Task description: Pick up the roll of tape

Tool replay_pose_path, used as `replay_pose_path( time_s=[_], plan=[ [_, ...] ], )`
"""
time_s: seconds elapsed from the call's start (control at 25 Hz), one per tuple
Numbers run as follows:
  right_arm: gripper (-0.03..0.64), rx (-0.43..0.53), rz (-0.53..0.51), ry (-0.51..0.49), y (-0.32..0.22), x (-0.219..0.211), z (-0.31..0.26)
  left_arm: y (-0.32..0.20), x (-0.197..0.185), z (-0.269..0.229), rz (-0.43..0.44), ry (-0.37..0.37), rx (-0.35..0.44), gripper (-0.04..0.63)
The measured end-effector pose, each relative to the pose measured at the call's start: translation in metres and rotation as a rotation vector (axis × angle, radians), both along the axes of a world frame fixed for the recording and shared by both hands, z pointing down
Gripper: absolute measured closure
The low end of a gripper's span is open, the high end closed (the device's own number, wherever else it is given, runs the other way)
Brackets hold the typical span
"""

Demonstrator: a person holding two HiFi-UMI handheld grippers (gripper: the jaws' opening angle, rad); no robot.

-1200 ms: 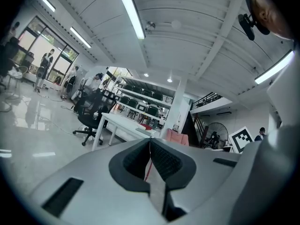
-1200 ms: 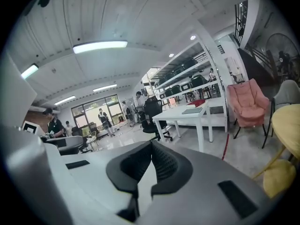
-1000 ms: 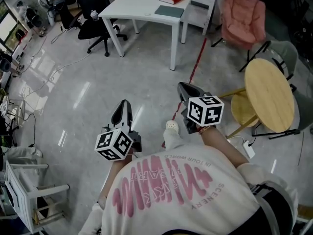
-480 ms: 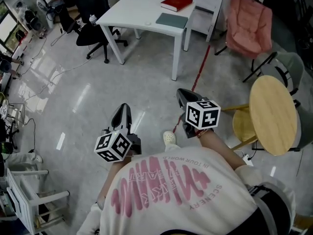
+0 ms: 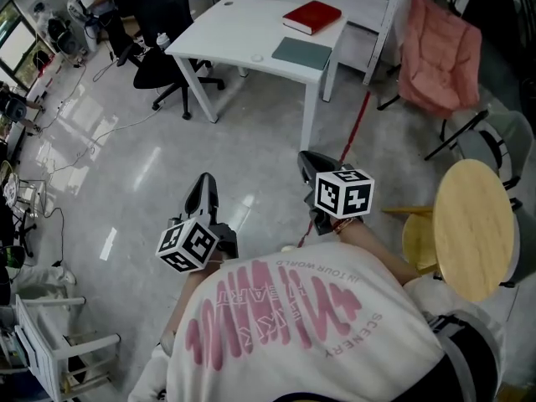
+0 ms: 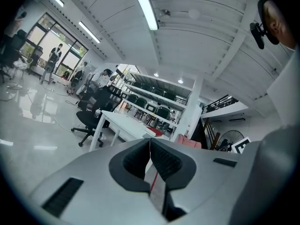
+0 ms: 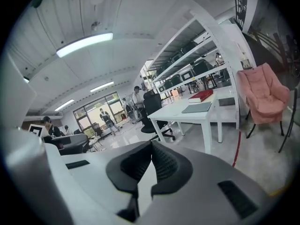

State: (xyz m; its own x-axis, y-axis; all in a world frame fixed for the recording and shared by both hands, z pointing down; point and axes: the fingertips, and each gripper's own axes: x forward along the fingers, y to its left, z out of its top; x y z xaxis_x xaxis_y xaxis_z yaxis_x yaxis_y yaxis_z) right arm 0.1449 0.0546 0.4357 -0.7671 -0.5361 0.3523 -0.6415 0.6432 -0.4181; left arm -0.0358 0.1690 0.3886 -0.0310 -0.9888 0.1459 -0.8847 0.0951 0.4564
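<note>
I see no roll of tape that I can name for sure. A small pale round thing (image 5: 257,57) lies on the white table (image 5: 234,32) ahead, too small to identify. A person holds both grippers level over the grey floor, well short of the table. The left gripper (image 5: 203,189) is shut with nothing in it; its pads meet in the left gripper view (image 6: 150,144). The right gripper (image 5: 310,164) is also shut and empty, with its jaws closed together in the right gripper view (image 7: 151,149). The table shows there too (image 7: 197,112).
On the table lie a red book (image 5: 312,17) and a grey-green notebook (image 5: 301,53). A black office chair (image 5: 163,48) stands left of it, a pink chair (image 5: 440,53) to its right. A round wooden table (image 5: 473,224) is near right, a white rack (image 5: 50,342) at lower left.
The person has walked toward the white table, which now sits lower and nearer in the head view. The round wooden table has slid right. Both grippers stayed shut.
</note>
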Motion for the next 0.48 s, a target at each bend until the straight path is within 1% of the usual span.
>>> replay_pose_path(
  time_s=[0.12, 0.32, 0.48],
  plan=[
    [0.600, 0.020, 0.005, 0.001, -0.026, -0.004, -0.008, -0.028, -0.004, 0.003, 0.006, 0.006, -0.007, 0.571],
    [0.601, 0.012, 0.023, 0.012, -0.060, -0.006, -0.005, -0.073, -0.009, 0.009, 0.029, 0.033, -0.022, 0.571],
    [0.601, 0.015, 0.040, 0.009, -0.088, -0.006, -0.003, -0.105, -0.012, 0.007, 0.049, 0.032, -0.004, 0.571]
  ],
)
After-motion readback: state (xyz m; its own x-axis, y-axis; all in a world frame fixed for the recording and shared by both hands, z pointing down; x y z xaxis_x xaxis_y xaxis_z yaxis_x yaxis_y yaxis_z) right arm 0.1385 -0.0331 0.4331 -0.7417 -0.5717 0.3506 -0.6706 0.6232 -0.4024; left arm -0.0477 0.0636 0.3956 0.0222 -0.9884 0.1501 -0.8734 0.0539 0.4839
